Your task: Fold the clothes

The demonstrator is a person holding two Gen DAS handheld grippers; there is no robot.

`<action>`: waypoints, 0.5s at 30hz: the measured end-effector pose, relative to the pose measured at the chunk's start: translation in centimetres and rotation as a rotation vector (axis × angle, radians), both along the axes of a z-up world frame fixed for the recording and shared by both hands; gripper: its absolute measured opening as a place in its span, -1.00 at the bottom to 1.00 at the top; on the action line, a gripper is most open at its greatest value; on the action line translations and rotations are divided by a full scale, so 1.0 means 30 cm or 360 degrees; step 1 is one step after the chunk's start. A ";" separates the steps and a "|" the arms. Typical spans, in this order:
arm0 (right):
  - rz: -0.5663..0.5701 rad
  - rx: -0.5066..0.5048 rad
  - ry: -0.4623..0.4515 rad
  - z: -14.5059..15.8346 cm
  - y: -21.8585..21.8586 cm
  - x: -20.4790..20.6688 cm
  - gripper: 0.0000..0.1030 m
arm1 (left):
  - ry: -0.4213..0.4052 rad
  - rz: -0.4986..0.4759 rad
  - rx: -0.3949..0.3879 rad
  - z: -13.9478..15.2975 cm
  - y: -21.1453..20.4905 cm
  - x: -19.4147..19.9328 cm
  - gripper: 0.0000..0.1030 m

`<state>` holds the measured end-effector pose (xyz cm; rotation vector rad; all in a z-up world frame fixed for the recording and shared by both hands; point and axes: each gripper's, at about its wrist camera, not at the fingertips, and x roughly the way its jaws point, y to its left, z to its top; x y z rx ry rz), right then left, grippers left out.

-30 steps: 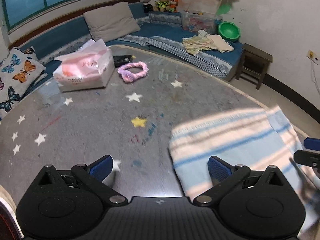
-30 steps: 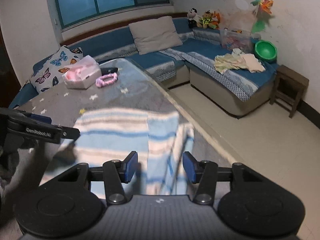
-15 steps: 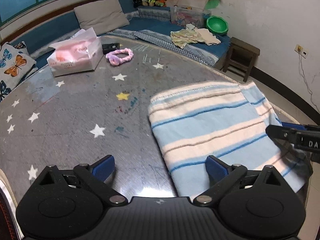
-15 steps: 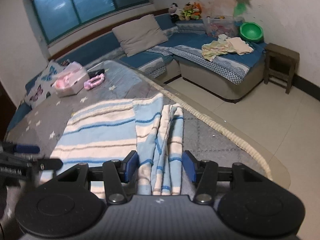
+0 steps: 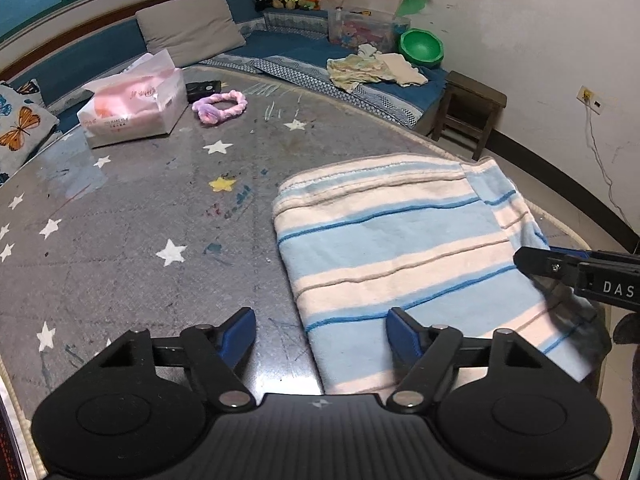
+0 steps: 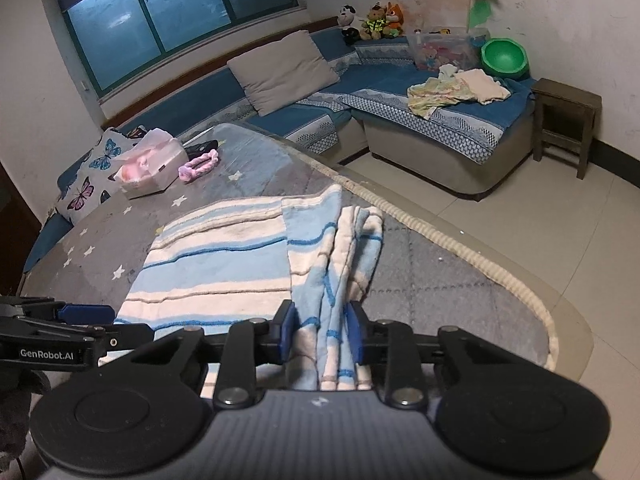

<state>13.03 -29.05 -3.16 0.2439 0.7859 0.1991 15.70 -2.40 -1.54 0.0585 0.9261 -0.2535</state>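
Soft terry, blue-and-cream striped towel [image 5: 400, 248] lower right on table [image 5: 120, 240]: light, limp, bunches easily. Right gripper [image 6: 322, 334] clamped on bunched edge; left gripper [image 5: 320, 334] wide, empty. Best grabbed at corners.

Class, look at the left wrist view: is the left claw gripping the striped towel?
No: the left claw is wide open above the table, the striped towel not pinched.

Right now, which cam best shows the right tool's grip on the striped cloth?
Right wrist view: the right tool has its jaws closed on the bunched edge of the striped cloth. Left wrist view shows only the tool's side at the cloth's far edge; contact is hidden.
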 end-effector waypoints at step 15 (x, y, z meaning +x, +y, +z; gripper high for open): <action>-0.0040 0.0108 -0.0028 0.007 -0.003 -0.068 -0.70 | -0.0045 -0.0074 -0.0057 0.019 -0.009 -0.035 -0.69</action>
